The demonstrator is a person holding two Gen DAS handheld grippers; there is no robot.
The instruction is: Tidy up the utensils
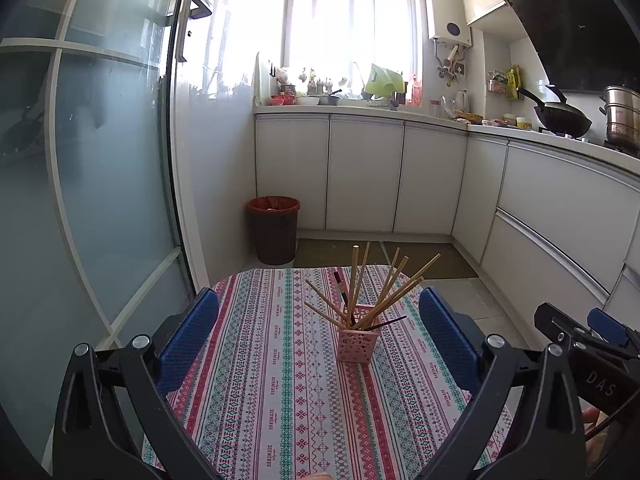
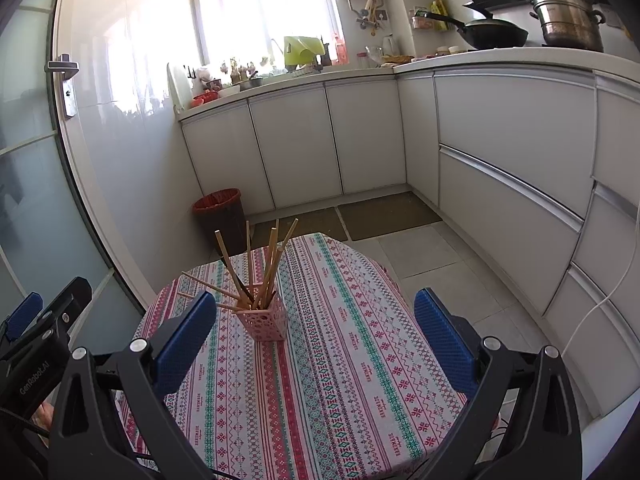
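Note:
A pink perforated holder stands upright on a small table with a striped patterned cloth. Several wooden chopsticks and a dark one fan out of it. It also shows in the right wrist view with the chopsticks. My left gripper is open and empty, held above the cloth, short of the holder. My right gripper is open and empty, with the holder just right of its left finger. The right gripper also shows at the right edge of the left wrist view.
A red-lined bin stands on the floor beyond the table. A glass sliding door runs along the left. White cabinets and a counter with a wok and steamer pot lie behind and right.

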